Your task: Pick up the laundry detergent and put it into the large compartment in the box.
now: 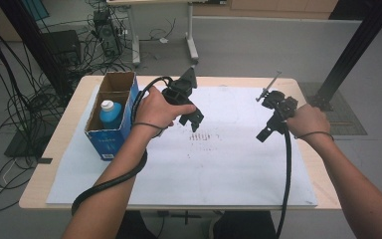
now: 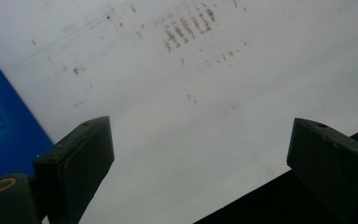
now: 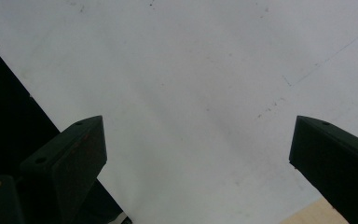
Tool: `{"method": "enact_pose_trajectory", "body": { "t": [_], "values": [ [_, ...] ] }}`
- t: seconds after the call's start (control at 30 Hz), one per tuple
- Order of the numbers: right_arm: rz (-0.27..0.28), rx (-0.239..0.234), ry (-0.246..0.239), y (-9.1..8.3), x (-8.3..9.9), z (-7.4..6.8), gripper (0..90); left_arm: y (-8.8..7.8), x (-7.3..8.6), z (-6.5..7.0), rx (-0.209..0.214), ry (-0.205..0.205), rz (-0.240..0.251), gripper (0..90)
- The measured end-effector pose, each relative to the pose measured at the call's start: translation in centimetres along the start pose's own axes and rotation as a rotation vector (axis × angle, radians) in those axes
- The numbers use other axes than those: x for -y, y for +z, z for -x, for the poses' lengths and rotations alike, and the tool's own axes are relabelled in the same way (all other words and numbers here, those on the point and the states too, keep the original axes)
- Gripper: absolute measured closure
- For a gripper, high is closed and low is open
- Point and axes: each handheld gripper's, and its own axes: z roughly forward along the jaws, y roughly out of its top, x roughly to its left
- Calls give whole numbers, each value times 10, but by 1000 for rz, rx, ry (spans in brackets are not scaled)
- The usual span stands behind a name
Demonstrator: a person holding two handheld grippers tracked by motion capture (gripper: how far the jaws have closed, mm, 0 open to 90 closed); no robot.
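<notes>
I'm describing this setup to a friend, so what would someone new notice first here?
Probably the blue cardboard box at the table's left edge, open on top with a blue bottle standing inside. Next, the two hand-held tongs above the white sheet: the left tongs beside the box, the right tongs further right, both open and holding nothing.

A light wooden table (image 1: 49,164) with rounded corners stands on a grey floor (image 1: 258,45), most of its top covered by a white sheet (image 1: 219,169). Beyond its far edge stand the white legs of another table (image 1: 191,47). Black cables (image 1: 10,94) tangle over the floor past the left edge. A black post (image 1: 353,50) slants up past the far right corner.
</notes>
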Motion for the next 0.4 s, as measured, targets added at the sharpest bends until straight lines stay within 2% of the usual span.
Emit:
{"method": "enact_pose_trajectory", "body": {
  "t": [0.4],
  "values": [
    [-5,10,-1,-1,2,-3,37,2,3,0,7,1,-5,76]
  ]
}}
